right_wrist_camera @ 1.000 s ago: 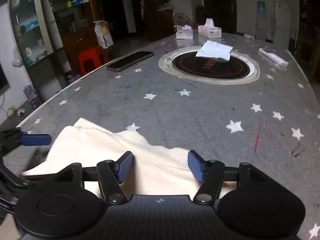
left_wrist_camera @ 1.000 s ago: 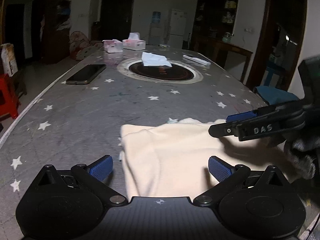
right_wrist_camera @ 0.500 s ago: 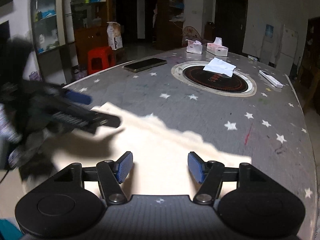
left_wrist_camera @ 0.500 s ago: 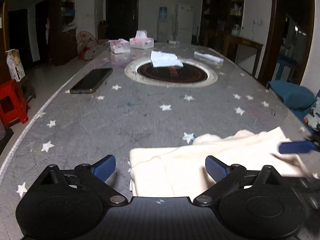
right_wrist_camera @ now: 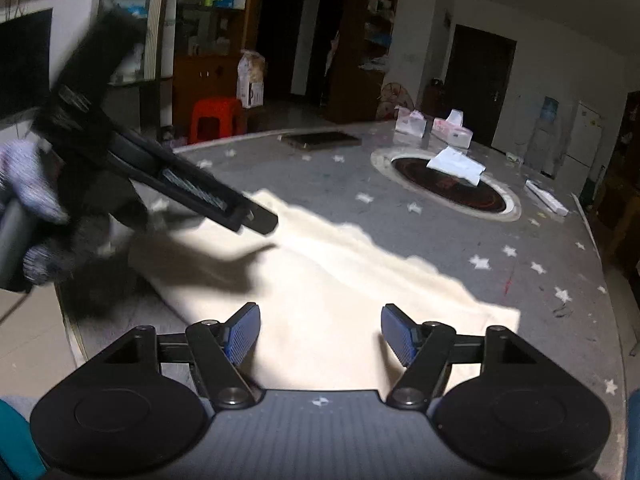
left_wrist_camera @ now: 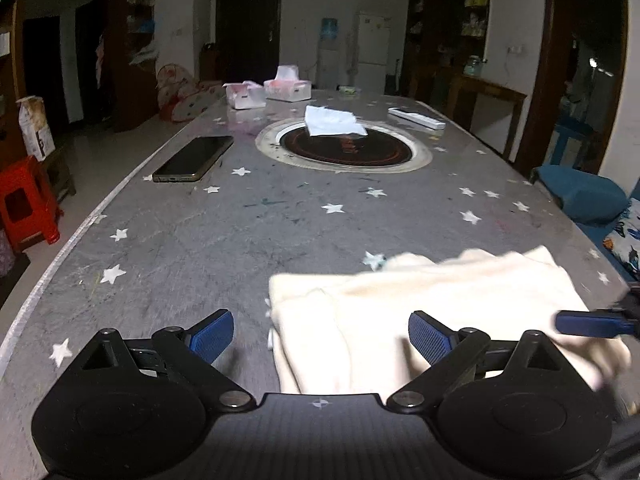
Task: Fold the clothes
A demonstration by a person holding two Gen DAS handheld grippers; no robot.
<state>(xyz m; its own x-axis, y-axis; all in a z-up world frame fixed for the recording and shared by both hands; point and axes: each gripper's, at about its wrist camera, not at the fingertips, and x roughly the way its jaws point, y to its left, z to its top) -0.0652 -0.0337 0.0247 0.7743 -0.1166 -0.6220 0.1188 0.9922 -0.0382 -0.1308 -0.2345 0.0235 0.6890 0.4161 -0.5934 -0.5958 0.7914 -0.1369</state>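
A cream folded garment lies flat on the near end of the grey star-patterned table; it also shows in the right wrist view. My left gripper is open and empty, just above the garment's near left edge. My right gripper is open and empty above the garment's near edge. The left gripper's body shows blurred at the left of the right wrist view. One blue finger of the right gripper pokes in at the right of the left wrist view.
A black phone lies at the table's left. A round inset burner holds a white tissue. Two tissue boxes and a white remote sit at the far end. A red stool stands left.
Both grippers have pulled back and away from the garment, which now lies flat. The right gripper has swung out to the right and the left gripper has risen.
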